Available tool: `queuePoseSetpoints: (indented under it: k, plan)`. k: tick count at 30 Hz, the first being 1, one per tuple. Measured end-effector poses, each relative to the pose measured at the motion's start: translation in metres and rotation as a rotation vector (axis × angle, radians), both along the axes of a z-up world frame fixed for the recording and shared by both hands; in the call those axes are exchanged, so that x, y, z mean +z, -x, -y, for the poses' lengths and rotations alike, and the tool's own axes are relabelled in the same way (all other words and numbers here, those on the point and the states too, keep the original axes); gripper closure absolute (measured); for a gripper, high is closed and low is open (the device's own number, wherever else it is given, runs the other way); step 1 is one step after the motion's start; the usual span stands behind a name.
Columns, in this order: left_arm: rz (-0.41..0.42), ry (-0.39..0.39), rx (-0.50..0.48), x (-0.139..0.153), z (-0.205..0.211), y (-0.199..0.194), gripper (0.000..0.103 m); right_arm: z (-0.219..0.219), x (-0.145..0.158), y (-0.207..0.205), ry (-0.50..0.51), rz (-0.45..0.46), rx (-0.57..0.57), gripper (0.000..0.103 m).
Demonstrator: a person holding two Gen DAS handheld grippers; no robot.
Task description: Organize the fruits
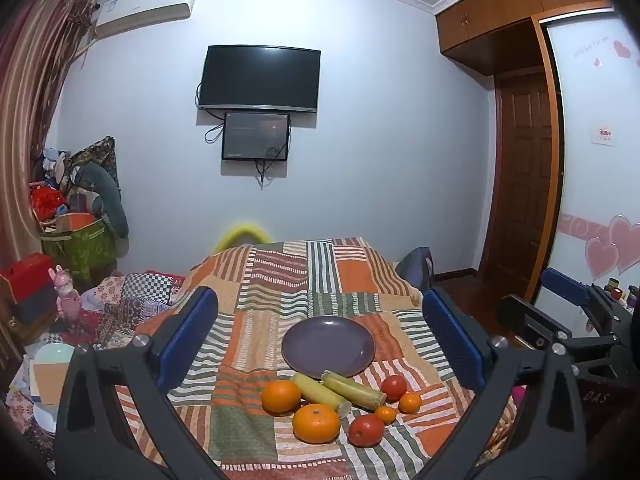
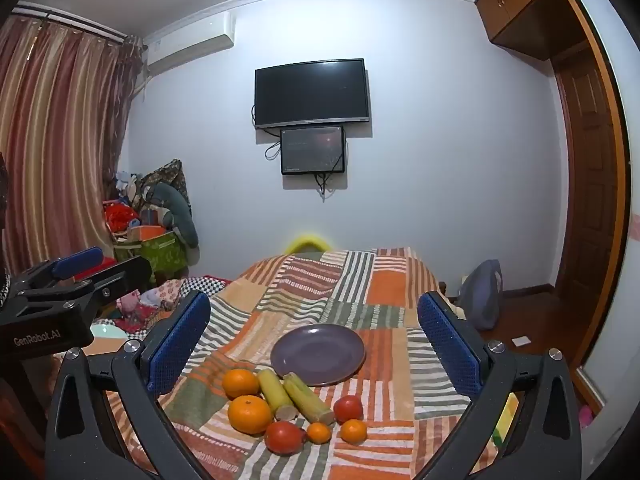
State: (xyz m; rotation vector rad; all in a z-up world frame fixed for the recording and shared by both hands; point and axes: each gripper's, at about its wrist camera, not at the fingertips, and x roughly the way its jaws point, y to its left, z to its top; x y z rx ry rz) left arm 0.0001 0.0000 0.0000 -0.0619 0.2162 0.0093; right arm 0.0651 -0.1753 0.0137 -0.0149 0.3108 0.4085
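An empty purple plate [image 1: 328,344] [image 2: 318,354] lies on a striped patchwork cloth [image 1: 280,280] [image 2: 320,280]. In front of it lie two big oranges [image 1: 316,423] [image 2: 249,414], two corn cobs [image 1: 354,390] [image 2: 308,398], two red tomatoes [image 1: 366,430] [image 2: 284,437] and two small tangerines [image 1: 410,403] [image 2: 353,431]. My left gripper [image 1: 320,340] is open and empty, held above and behind the fruit. My right gripper [image 2: 314,340] is open and empty too. Each gripper shows at the edge of the other's view.
A cluttered pile of boxes and bags [image 1: 80,232] stands at the left by the curtain. A TV [image 1: 260,78] hangs on the far wall. A wooden door [image 1: 524,184] and wardrobe are at the right. A backpack [image 2: 482,294] sits beyond the table's right edge.
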Motion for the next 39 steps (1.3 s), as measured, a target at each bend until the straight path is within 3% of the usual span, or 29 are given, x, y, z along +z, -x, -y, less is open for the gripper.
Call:
queuePoseSetpoints:
  k: [39]
  plan:
    - [-0.015, 0.004, -0.023, -0.0053, 0.0003, -0.0033, 0.000, 0.0027, 0.0036, 0.0014, -0.021, -0.016, -0.001, 0.000]
